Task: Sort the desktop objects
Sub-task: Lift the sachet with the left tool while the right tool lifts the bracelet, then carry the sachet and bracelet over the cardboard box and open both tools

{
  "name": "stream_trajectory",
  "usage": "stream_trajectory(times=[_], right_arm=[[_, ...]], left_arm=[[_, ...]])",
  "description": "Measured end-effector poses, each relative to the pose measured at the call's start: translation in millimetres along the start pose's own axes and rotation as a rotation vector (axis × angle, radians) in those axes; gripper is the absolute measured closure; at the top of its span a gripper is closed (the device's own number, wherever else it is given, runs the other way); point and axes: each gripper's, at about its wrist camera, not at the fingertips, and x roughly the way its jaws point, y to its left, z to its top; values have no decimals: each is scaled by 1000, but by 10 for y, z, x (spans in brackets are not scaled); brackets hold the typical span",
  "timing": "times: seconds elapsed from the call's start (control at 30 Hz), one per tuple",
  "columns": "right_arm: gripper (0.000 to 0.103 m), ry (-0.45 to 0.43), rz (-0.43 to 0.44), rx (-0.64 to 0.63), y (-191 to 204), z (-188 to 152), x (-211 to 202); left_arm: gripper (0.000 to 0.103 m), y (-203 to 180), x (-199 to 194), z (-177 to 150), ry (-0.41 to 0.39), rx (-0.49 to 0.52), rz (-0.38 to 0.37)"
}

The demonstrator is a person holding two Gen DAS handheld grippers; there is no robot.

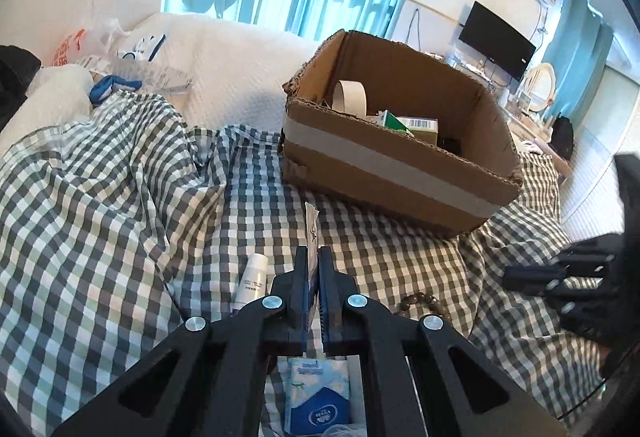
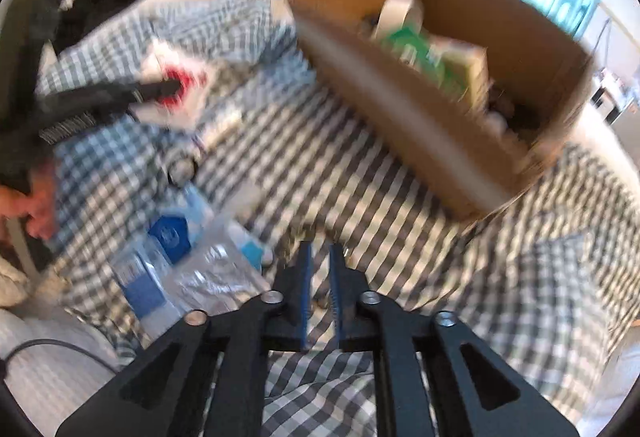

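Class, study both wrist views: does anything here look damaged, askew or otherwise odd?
Yes. The cardboard box has ragged, torn top edges and sits tilted on the rumpled checked cloth. The right wrist view is smeared by motion blur. The left gripper pinches a thin white packet edge-on.

My gripper (image 2: 320, 257) hangs slightly parted and empty over the checked cloth (image 2: 360, 189); the box (image 2: 420, 125) lies ahead, packets (image 2: 172, 233) left.

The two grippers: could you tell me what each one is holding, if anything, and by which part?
The left gripper pinches a thin white sachet by its lower part. The right gripper holds nothing.
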Motion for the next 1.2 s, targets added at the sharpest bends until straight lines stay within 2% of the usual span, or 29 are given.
stream_trajectory(times=[0.03,0.1,0.23,0.33,0.37,0.4,0.43,0.53,0.7,0.83,0.87,0.97,1.2], right_arm=[[74,12,-6,4,-12,-27,81],[63,54,-3,11,-28,-83,313],[63,110,-45,27,-95,-128,649],[63,119,-24,65,-191,-93,748],[64,137,-22,75,-224,-83,823],[73,145,-23,78,-213,-80,870],[90,151,-32,79,-222,-81,918],[93,131,-53,61,-197,-77,939],[93,55,-52,36,-126,-66,702],[93,-39,-55,-5,-66,-29,296],[93,-54,-33,-3,-64,-12,190],[93,-105,13,16,-108,92,-86],[93,-230,-3,-28,-111,245,-697]], left_arm=[[99,-1,12,-10,5,-1,0],[99,7,59,-52,19,-5,0],[99,52,175,-138,53,-16,-4],[99,82,286,-192,81,-22,-5],[99,88,319,-204,88,-21,-7],[99,91,357,-214,94,-21,-6],[99,96,396,-223,101,-20,-8],[99,129,475,-248,119,-28,-12],[99,162,469,-263,122,-43,-7],[99,113,382,-212,101,-39,-24],[99,102,361,-191,97,-40,-29],[99,46,283,-89,76,-36,-41],[99,-153,74,224,11,4,-57]])
